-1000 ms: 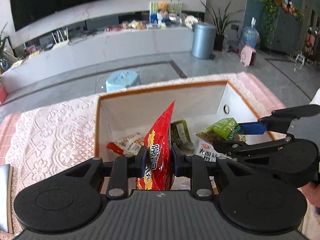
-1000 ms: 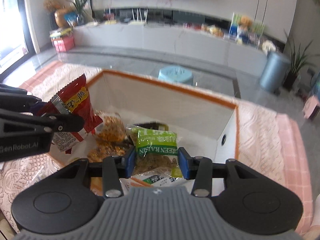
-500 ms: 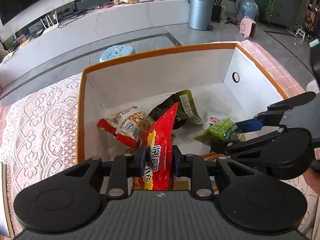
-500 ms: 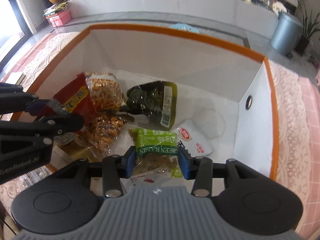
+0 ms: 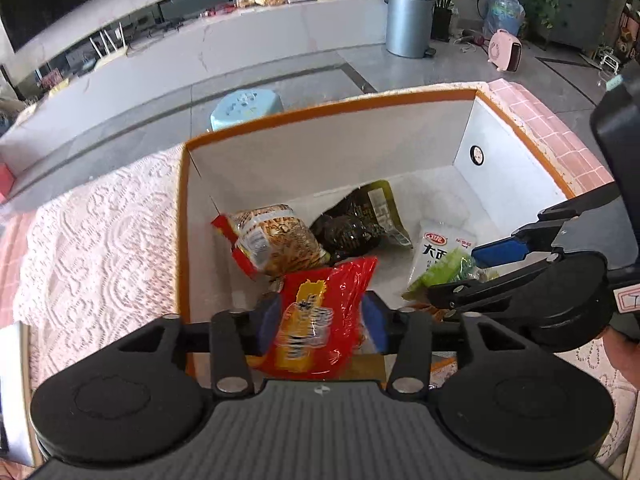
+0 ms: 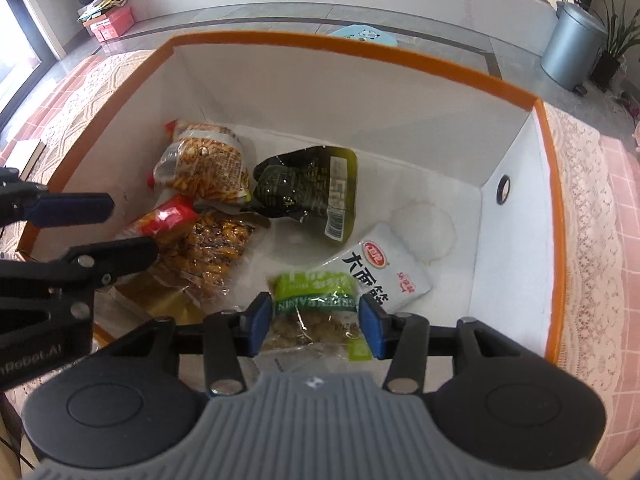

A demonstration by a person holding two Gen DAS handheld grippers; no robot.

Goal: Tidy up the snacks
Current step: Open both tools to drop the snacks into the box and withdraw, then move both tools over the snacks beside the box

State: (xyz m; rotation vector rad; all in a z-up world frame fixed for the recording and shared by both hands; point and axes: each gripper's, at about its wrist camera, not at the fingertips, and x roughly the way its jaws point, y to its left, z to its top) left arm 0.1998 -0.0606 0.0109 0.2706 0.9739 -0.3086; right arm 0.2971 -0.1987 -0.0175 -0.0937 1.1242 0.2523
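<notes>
Hovering over the orange-rimmed white box (image 6: 554,200), both claws stand spread. The left claw (image 5: 320,314) has its jaws wide around a red snack bag (image 5: 320,320), low in the frame's centre, blurred. The right claw (image 6: 316,330) brackets a green raisin pack (image 6: 316,308) without pinching it, just beside a white packet (image 6: 384,268) on the box floor.

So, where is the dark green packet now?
In the right wrist view the dark green packet lies on the box floor near the middle, between the orange snack bag and the white packet.
</notes>
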